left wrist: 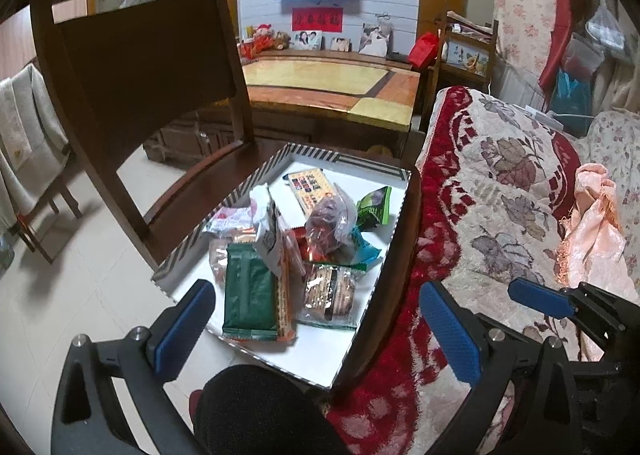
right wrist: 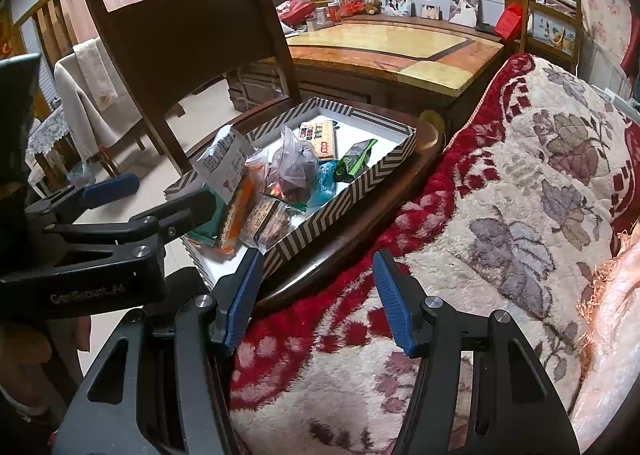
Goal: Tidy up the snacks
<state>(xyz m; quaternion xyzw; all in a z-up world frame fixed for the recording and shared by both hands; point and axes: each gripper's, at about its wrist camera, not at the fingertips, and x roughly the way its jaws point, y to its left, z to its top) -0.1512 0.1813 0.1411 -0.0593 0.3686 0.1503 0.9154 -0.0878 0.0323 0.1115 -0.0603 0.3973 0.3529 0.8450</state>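
Note:
A shallow box with striped walls (left wrist: pixel 236 197) (right wrist: pixel 352 189) sits on a wooden chair seat and holds several snack packets. Among them are a dark green packet (left wrist: pixel 250 295), a clear packet of biscuits (left wrist: pixel 330 289) (right wrist: pixel 270 223), a clear bag of reddish snacks (left wrist: pixel 330 221) (right wrist: pixel 294 167), a white packet (left wrist: pixel 268 239) (right wrist: pixel 222 159) and a yellow flat pack (left wrist: pixel 310 185) (right wrist: pixel 320 137). My left gripper (left wrist: pixel 316 331) is open and empty, just above the box's near end. My right gripper (right wrist: pixel 316 307) is open and empty, over the blanket to the right of the box.
The dark wooden chair back (left wrist: pixel 140 47) (right wrist: pixel 188 23) rises left of the box. A red and cream floral blanket (left wrist: pixel 500 183) (right wrist: pixel 520 183) covers the sofa on the right. A low table (left wrist: pixel 332 83) stands beyond. My dark-clad knee (left wrist: pixel 256 411) is below the box.

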